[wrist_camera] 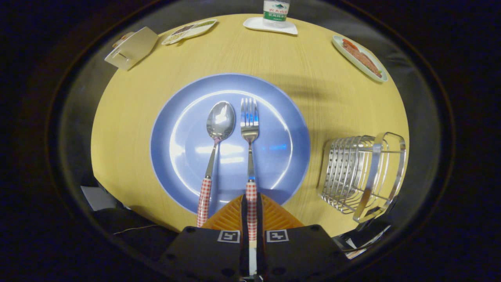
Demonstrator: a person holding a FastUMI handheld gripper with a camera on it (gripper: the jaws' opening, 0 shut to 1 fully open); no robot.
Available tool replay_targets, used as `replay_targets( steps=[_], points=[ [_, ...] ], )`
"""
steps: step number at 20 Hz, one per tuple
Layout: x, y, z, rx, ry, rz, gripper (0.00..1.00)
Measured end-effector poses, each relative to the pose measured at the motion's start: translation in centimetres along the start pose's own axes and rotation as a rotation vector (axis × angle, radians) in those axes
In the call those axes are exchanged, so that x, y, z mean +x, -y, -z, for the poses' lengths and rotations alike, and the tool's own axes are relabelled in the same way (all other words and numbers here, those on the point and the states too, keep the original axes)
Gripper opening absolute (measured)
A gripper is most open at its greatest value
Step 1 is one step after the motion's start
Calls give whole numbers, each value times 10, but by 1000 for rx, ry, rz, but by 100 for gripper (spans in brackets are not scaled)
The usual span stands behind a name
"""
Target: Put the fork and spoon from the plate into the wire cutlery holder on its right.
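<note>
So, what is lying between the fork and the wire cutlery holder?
In the gripper view, nothing stands between them: from the fork come bare blue plate, then bare table, then the wire cutlery holder. The gripper is shut on the fork's checked handle.

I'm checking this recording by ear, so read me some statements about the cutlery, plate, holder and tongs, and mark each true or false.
1. The tongs are closed on the red-checked handle of the steel fork. True.
2. The red-checked-handled steel spoon is already in the wire cutlery holder. False: it lies on the round blue plate, beside the fork.
3. The wire cutlery holder stands on the yellow wooden table, apart from the plate. True.
4. The fork lies with its tines pointing at the tongs. False: they point away.
</note>
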State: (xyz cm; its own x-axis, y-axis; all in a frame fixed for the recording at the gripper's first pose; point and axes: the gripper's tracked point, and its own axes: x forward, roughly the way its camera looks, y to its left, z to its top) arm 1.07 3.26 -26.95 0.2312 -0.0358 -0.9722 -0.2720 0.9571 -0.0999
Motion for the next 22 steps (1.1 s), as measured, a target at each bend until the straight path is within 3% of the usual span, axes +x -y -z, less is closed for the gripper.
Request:
replay_targets(
  steps=[8,12,18,22],
  points=[
    [-81,13,20,19,44,-54,10],
    [-125,55,30,16,4,-15,10],
    [-138,129,55,18,-226,59,10],
    [-128,145,51,-102,-399,63,10]
  ],
)
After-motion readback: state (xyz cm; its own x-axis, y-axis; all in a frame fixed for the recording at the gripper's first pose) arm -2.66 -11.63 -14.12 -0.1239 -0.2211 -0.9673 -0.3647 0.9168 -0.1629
